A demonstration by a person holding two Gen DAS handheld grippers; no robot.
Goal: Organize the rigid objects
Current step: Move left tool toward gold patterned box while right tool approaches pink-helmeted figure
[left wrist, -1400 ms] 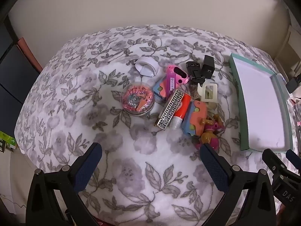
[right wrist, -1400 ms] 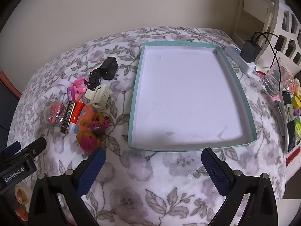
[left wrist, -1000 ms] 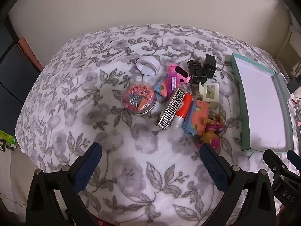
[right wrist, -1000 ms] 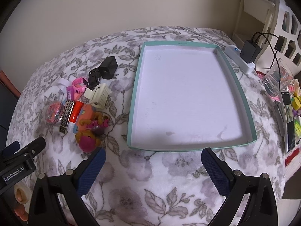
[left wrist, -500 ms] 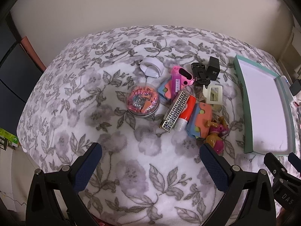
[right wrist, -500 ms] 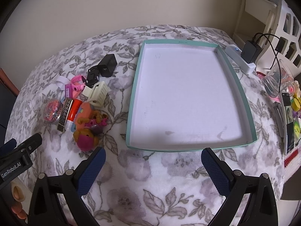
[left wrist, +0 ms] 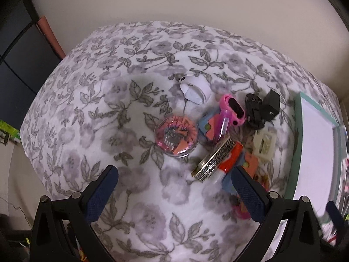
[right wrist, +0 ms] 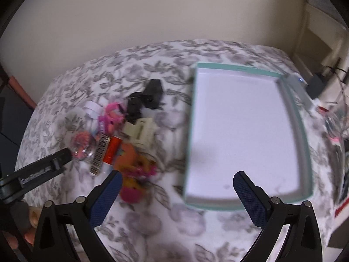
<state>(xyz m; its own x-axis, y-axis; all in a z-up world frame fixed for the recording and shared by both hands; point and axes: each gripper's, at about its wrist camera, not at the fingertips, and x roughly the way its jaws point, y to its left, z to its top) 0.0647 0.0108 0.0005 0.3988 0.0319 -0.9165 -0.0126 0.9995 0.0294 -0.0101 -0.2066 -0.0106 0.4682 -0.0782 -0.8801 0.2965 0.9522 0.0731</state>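
1. The left tool (left wrist: 174, 193) hangs with jaws spread wide and empty above the floral-covered tabletop (left wrist: 91, 113), aimed at the object pile, presumably to select a first item.
2. The right tool (right wrist: 177, 194) is likewise spread and empty, positioned over the near edge of the teal tray (right wrist: 305, 152), between pile and tray.
3. The tray lies right of the pile and holds nothing; it appears to be the collection point.
4. The pile lies loose on the tabletop: round clear container (left wrist: 176, 138), patterned bar (left wrist: 214, 162), red tube (left wrist: 231, 158), pink toy watch (left wrist: 232, 110), black adapter (left wrist: 270, 108), cream frame (left wrist: 265, 145), white tape dispenser (left wrist: 195, 89).
5. Items overlap; a single-item grasp calls for care.
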